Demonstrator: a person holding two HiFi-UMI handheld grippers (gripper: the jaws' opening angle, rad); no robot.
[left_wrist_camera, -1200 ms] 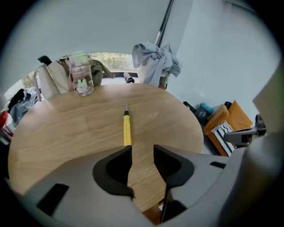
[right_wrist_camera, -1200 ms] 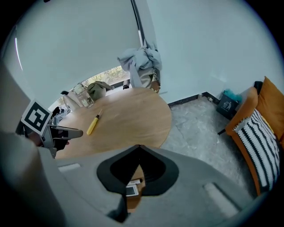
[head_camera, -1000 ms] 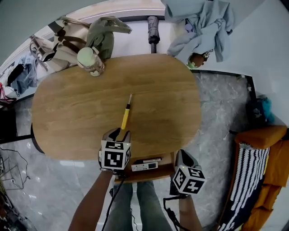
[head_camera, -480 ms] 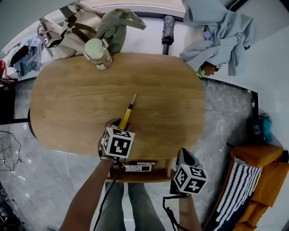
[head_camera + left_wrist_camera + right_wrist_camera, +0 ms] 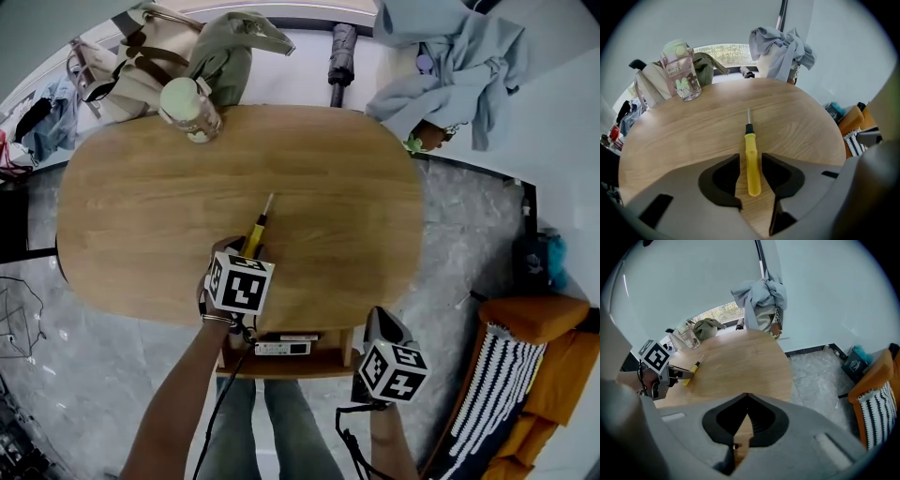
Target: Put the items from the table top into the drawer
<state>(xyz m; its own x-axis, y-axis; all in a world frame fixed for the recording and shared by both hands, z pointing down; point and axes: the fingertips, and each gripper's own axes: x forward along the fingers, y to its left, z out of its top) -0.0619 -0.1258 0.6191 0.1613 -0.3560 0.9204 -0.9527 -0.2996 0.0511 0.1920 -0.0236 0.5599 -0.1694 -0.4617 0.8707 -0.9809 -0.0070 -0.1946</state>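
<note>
A yellow-handled screwdriver [image 5: 255, 231] lies on the oval wooden table [image 5: 141, 216], tip pointing away from me. My left gripper [image 5: 246, 253] is lowered over its near end. In the left gripper view the handle [image 5: 752, 164] lies between the open jaws with thin gaps on both sides. My right gripper [image 5: 380, 321] hangs off the table's near right edge, jaws shut with nothing in them [image 5: 747, 395]. Under the near edge an open drawer [image 5: 281, 364] holds a white item [image 5: 281, 348] and a dark pen [image 5: 298, 337].
A clear bottle with a green lid [image 5: 187, 108] stands at the far left of the table. Bags [image 5: 150, 56], a folded umbrella [image 5: 339, 56] and blue clothes [image 5: 450, 47] lie behind it. An orange seat with a striped cushion [image 5: 520, 375] is at the right.
My left gripper has moved forward and down over the table, so the screwdriver handle now lies between its jaws. The right gripper has hardly shifted.
</note>
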